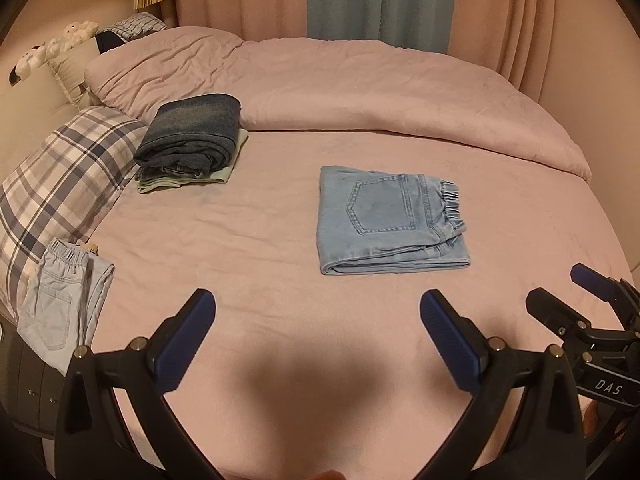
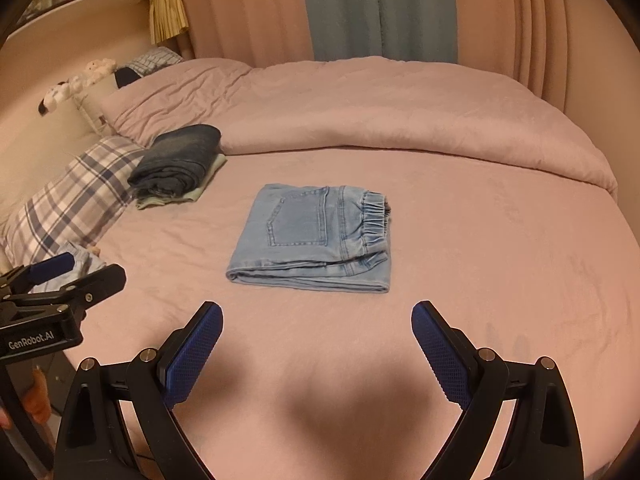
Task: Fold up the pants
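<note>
Light blue jeans (image 2: 310, 238) lie folded flat mid-bed on the pink sheet (image 2: 480, 280), back pocket up, elastic waistband to the right. Left tool (image 1: 318, 316) and right tool (image 2: 317, 326) hover above the near bed edge, both spread wide, nothing between their pads. Folded dark jeans (image 1: 190, 134) sit stacked by the plaid pillow (image 1: 60, 172)

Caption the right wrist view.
Folded light-blue denim pants lie on the pink bedsheet beyond the open, empty right claw.
</note>
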A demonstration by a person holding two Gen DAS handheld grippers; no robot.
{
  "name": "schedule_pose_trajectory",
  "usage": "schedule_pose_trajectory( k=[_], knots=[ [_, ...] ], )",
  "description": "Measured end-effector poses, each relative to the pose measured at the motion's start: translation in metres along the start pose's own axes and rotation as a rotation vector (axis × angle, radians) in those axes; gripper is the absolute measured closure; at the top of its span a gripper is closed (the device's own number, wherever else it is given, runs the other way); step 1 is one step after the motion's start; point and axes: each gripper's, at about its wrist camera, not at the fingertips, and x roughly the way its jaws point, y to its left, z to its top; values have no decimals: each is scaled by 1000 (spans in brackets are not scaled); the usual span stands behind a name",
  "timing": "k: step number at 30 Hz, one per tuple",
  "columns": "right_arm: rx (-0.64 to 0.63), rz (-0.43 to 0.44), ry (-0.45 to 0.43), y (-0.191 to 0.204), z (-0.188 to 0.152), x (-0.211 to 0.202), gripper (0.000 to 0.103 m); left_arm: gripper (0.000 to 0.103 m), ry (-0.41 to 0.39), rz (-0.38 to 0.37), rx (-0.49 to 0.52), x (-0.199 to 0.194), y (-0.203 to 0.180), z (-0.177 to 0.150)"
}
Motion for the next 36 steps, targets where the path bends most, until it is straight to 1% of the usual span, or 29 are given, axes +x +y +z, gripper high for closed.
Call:
schedule_pose_trajectory(
  k=[13, 36],
  knots=[
    [5, -7, -10, 0, -3, -7, 8, 1, -14, 10, 20, -4, -6, -3],
    [10, -11, -20, 2, -4, -10, 8, 1, -14, -13, 39, -4, -12, -2]
  ],
)
